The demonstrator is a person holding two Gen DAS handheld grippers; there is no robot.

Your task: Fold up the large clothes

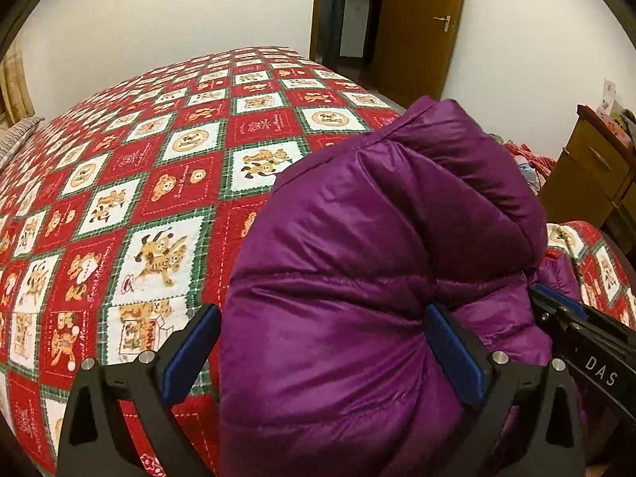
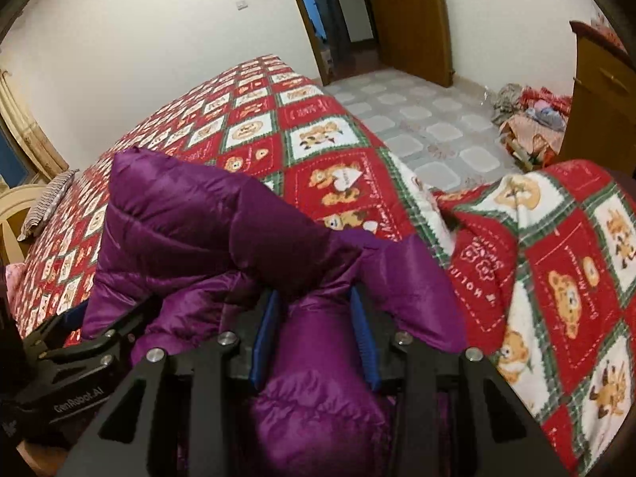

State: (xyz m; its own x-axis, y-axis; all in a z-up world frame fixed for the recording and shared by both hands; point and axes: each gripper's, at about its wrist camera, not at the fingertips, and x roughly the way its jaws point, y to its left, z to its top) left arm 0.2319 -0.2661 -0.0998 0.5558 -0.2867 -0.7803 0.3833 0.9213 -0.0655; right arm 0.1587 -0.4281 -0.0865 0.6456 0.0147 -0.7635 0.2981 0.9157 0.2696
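A puffy purple down jacket [image 1: 357, 278] is bunched up and held above a bed with a red, white and green bear-print quilt [image 1: 139, 183]. My left gripper [image 1: 324, 342] has its jaws set wide, and a thick bulge of the jacket fills the gap between the blue pads [image 1: 190, 353]. My right gripper [image 2: 314, 330] is shut on a fold of the jacket [image 2: 198, 222], its blue pads [image 2: 264, 338] pressing both sides. The right gripper shows at the right edge of the left wrist view [image 1: 588, 342]. The left gripper shows at the lower left of the right wrist view [image 2: 79, 357].
The quilt [image 2: 318, 127] covers the whole bed. A striped pillow [image 2: 47, 206] lies at the head. A tiled floor [image 2: 429, 119] runs beside the bed to an open wooden door [image 2: 401, 12]. A pile of clothes [image 2: 528, 119] lies by a wooden cabinet [image 2: 600, 95].
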